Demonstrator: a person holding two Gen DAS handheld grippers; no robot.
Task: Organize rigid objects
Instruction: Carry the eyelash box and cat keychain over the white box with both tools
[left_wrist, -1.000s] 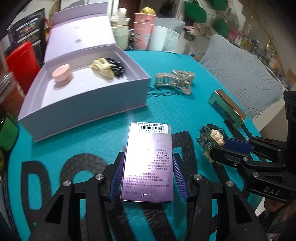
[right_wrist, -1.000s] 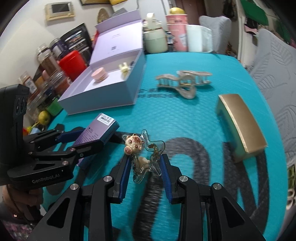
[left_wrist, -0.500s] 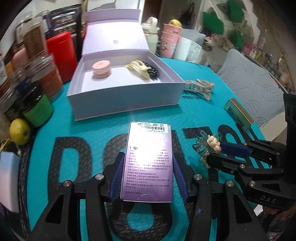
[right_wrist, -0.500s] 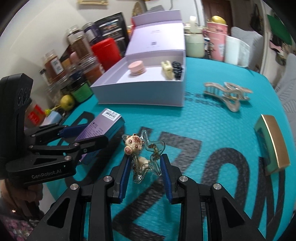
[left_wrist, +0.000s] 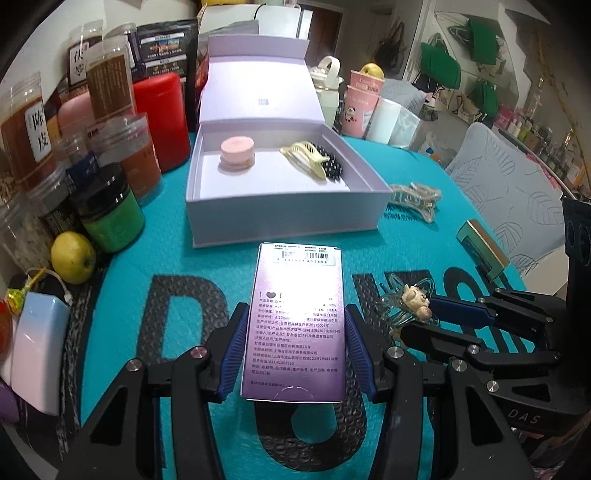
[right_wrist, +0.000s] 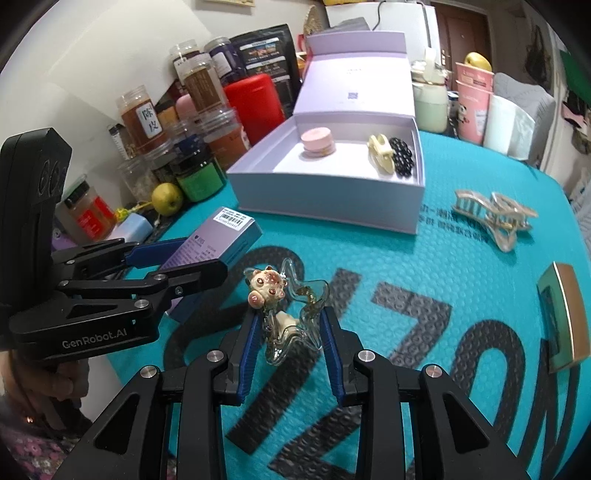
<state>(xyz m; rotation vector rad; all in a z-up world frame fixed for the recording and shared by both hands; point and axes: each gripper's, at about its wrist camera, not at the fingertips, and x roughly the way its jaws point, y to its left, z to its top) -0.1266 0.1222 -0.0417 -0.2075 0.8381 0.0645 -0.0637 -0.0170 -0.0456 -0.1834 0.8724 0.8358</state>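
Note:
My left gripper (left_wrist: 295, 317) is shut on a slim purple carton (left_wrist: 297, 317) with printed text and a barcode, held above the teal mat. My right gripper (right_wrist: 288, 325) is shut on a clear star-shaped hair clip with a small cream bear (right_wrist: 286, 306). Both hover side by side in front of an open lilac box (left_wrist: 284, 210), which holds a pink jar (left_wrist: 237, 151), a cream claw clip (left_wrist: 303, 162) and a black beaded clip (left_wrist: 330, 164). In the right wrist view the left gripper (right_wrist: 207, 258) and carton (right_wrist: 218, 243) sit left of the bear clip.
A beige claw clip (right_wrist: 495, 218) and a gold-and-green box (right_wrist: 561, 317) lie on the teal mat (right_wrist: 424, 280) to the right. Jars, a red canister (left_wrist: 159, 118), a green-labelled pot (left_wrist: 110, 218) and a yellow fruit (left_wrist: 72, 257) crowd the left edge. Cups stand behind the box.
Both grippers have swung left with their loads, so the lilac box now lies straight ahead and the jars on the left have come into view. Both grips are unchanged.

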